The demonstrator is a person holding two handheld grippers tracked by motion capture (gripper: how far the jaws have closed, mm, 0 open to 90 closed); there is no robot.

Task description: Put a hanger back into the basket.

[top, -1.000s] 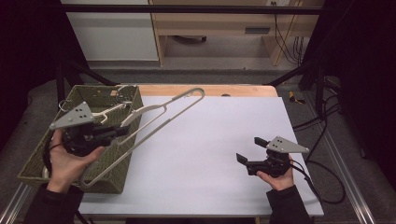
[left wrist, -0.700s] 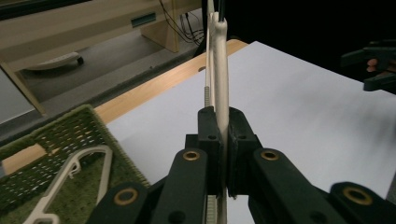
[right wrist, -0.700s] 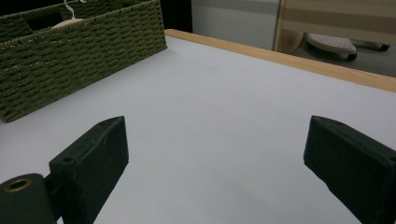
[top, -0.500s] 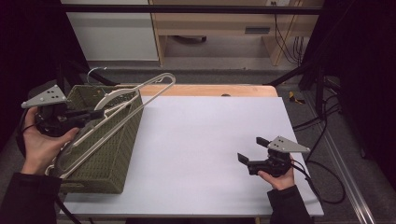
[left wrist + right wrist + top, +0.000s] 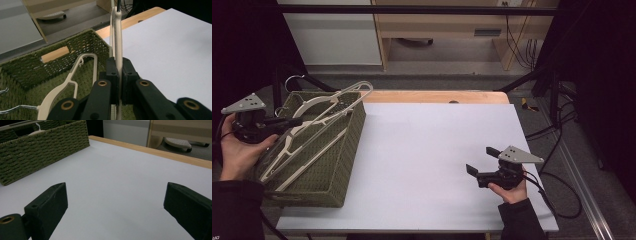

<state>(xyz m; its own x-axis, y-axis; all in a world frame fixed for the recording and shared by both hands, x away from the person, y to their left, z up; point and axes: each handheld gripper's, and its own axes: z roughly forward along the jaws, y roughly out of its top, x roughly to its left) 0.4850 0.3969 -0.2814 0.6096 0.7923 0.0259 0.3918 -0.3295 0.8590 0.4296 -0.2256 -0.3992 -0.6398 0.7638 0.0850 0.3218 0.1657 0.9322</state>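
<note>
Left gripper (image 5: 287, 121): our jaws pinch the cream hanger (image 5: 319, 122) tight.
Hanger: we hold it tilted, above the green basket (image 5: 347, 165) at the worktop's (image 5: 437, 150) left edge.
Basket: another hanger (image 5: 62, 87) lies inside.
Right gripper (image 5: 479, 167): our jaws are wide apart, holding nothing, low over the worktop.
Done: we think the hanger is picked up.
Left: set it down somewhere.
</note>
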